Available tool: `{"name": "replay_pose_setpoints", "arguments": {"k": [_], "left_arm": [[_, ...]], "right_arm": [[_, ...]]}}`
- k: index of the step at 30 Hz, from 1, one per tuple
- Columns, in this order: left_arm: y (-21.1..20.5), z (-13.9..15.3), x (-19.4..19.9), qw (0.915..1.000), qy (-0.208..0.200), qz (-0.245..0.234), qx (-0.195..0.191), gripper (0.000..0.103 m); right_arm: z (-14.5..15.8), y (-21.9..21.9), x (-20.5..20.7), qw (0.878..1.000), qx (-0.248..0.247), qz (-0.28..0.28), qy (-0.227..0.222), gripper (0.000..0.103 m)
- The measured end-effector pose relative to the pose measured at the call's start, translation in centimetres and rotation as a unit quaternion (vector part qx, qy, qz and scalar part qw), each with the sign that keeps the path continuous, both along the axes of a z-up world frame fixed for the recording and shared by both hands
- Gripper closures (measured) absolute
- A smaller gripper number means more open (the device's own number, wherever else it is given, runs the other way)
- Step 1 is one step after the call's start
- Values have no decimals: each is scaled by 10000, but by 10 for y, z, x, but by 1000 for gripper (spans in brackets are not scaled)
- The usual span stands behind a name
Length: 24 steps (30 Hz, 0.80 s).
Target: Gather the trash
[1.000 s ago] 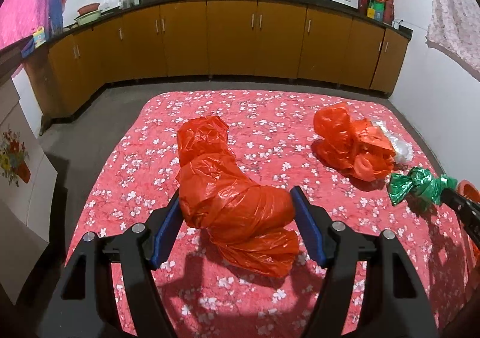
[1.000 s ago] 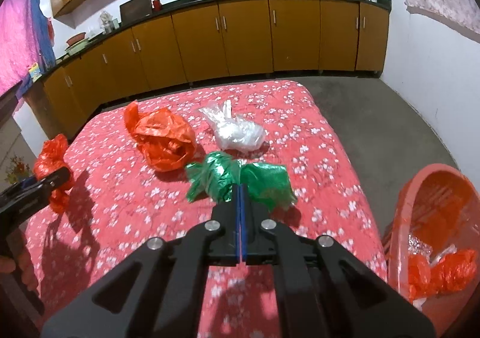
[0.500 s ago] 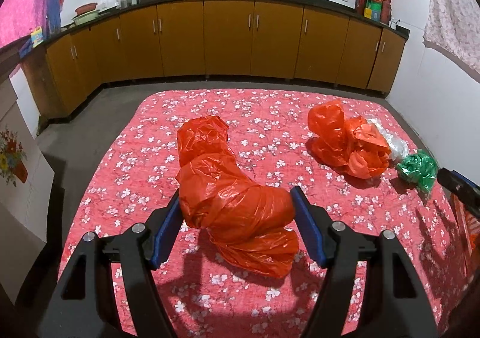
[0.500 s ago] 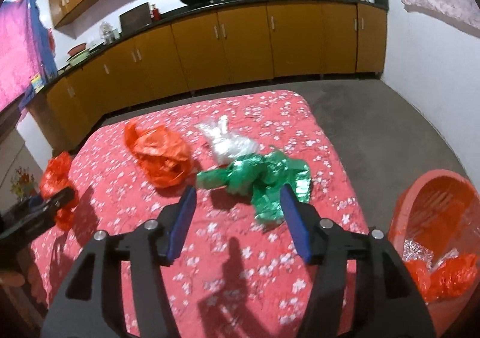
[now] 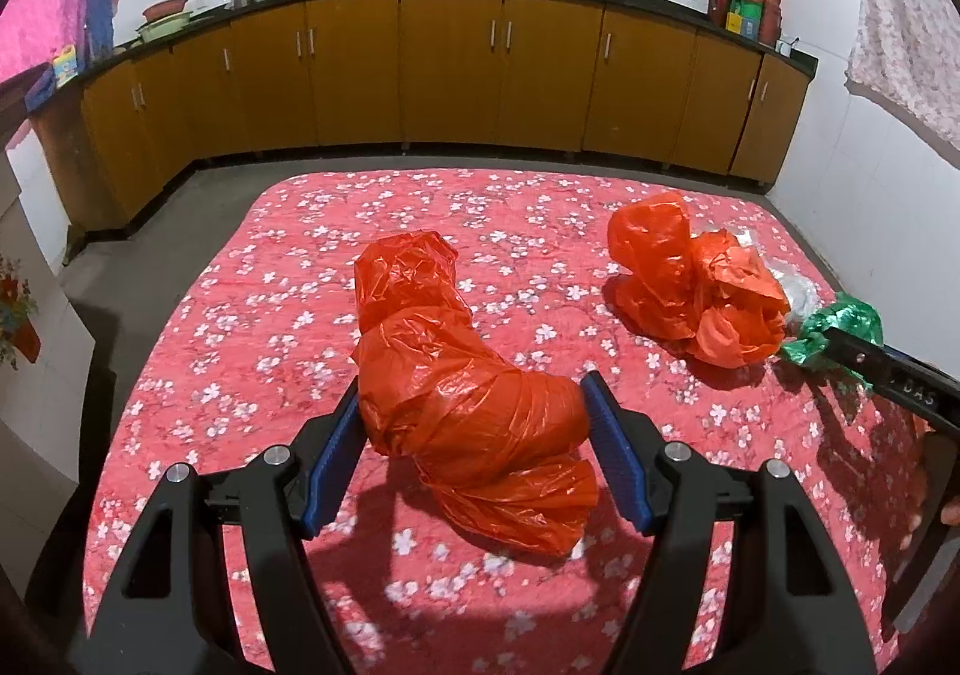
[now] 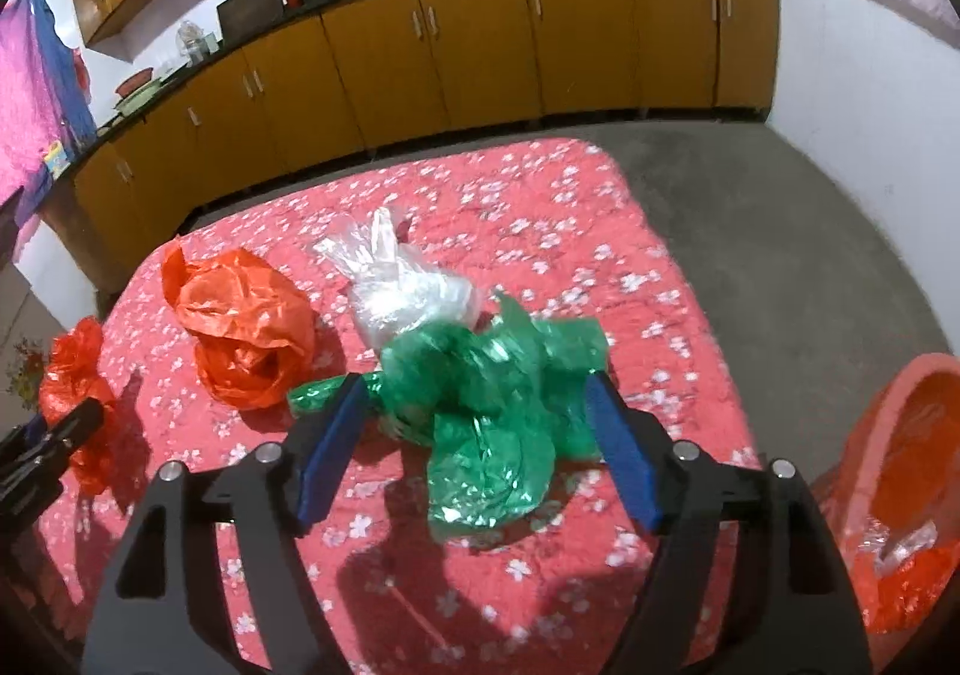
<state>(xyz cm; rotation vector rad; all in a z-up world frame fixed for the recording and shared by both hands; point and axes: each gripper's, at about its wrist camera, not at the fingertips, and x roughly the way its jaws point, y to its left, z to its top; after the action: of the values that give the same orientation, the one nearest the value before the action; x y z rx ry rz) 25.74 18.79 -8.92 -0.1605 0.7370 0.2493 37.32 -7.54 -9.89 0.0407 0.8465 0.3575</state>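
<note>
A long red plastic bag (image 5: pixel 456 387) lies on the red floral table (image 5: pixel 288 279); my left gripper (image 5: pixel 474 435) is open with its blue pads on either side of the bag's near end. A second crumpled red bag (image 5: pixel 696 285) (image 6: pixel 246 327) lies to the right. A green plastic bag (image 6: pixel 480 405) (image 5: pixel 840 327) lies between the open blue pads of my right gripper (image 6: pixel 474 435). A clear plastic bag (image 6: pixel 402 285) sits just behind the green one.
A red basket (image 6: pixel 900 471) with trash inside stands on the floor off the table's right edge. Brown kitchen cabinets (image 5: pixel 456 69) line the far wall, with grey floor between them and the table. A white wall is on the right.
My right gripper opened and let the green bag drop from its closed tips; the bag now lies between the open pads. The left gripper stayed around the long red bag.
</note>
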Motion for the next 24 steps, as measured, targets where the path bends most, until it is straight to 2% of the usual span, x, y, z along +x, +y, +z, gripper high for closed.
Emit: {"name": "replay_pose_setpoints", "arguments": {"k": [1,3,6,10,17,24], "left_arm": [[-2,0,1,10000,-8,-21,-4,33],[-5,1,2,10000,-27,-68,2,33],[-11,2,2,9999,-54,-118,10,33],[-15,6,-1,9999,-91,-133,1,33],[-26,20,-9,9995,-240,-218,-9,33],[-54,42,-21,9977,-476,-485,22,33]], "right_arm": [[-1,1,1,10000,2,66,40,42],[-4,3,2,9996,20,236,124,65],[-3,8,-3,9993,-115,340,75,79],[1,6,-13,9994,-152,323,-22,85],[11,-15,-37,9998,-31,187,-63,85],[38,-47,-81,9994,157,3,-317,85]]}}
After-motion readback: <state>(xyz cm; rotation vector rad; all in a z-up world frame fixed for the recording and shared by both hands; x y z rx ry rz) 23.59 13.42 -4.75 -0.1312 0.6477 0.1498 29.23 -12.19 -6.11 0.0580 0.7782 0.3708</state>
